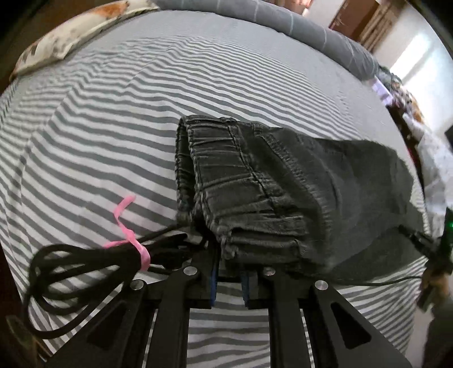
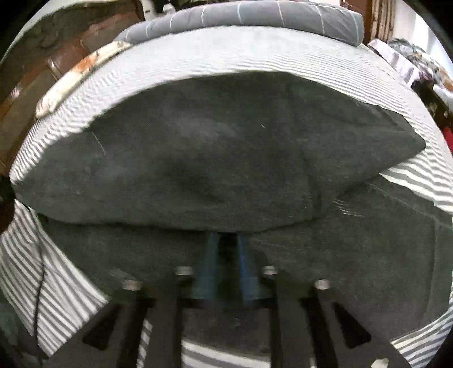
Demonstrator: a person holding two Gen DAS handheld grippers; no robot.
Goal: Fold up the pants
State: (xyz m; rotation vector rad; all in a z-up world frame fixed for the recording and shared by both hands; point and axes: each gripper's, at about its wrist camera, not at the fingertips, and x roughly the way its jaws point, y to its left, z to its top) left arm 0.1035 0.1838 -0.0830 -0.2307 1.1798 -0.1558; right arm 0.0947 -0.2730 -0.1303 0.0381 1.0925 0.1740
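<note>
Dark grey denim pants (image 1: pixel 269 184) lie on the striped bed sheet (image 1: pixel 99 127), folded lengthwise with the waistband toward the left. My left gripper (image 1: pixel 229 271) is shut on the near waistband corner of the pants. In the right wrist view the pants (image 2: pixel 212 158) fill the middle, with an upper fold of the leg lifted over a lower layer. My right gripper (image 2: pixel 226 246) is shut on the near edge of that lifted fold; its blue fingertips (image 2: pixel 208 254) reach under the cloth.
A floral pillow (image 1: pixel 70 31) lies at the far left of the bed and a grey blanket (image 1: pixel 269 19) along the far edge. A black cable bundle with a pink tie (image 1: pixel 85 260) hangs at the left gripper. Clutter (image 1: pixel 424 141) stands beside the bed at right.
</note>
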